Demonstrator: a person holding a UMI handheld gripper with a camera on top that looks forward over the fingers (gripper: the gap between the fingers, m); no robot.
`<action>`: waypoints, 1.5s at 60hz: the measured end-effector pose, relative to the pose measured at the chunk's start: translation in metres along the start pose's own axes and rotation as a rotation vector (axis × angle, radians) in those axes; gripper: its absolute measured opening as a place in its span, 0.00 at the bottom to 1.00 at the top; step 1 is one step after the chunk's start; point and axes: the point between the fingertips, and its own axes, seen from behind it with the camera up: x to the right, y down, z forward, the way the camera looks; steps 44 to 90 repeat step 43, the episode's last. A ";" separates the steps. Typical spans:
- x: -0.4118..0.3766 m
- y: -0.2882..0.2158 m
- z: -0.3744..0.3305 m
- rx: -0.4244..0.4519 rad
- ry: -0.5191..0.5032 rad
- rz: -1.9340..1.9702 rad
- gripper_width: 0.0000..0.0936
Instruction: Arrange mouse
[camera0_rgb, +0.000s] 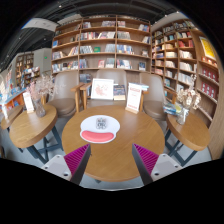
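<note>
A white round mouse pad with a red patch lies on a round wooden table, beyond my fingers. A small dark-patterned thing, perhaps the mouse, rests on the pad; I cannot tell its shape. My gripper is open and empty, its two fingers with magenta pads spread wide over the table's near part, with bare wood between them.
Two upright display signs stand at the table's far side. Another round table is to the left, chairs to the right. Tall bookshelves line the back and right walls.
</note>
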 end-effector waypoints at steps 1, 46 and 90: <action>0.002 0.005 -0.010 0.000 0.001 0.004 0.92; 0.016 0.060 -0.118 0.017 -0.028 -0.031 0.91; 0.016 0.060 -0.118 0.017 -0.028 -0.031 0.91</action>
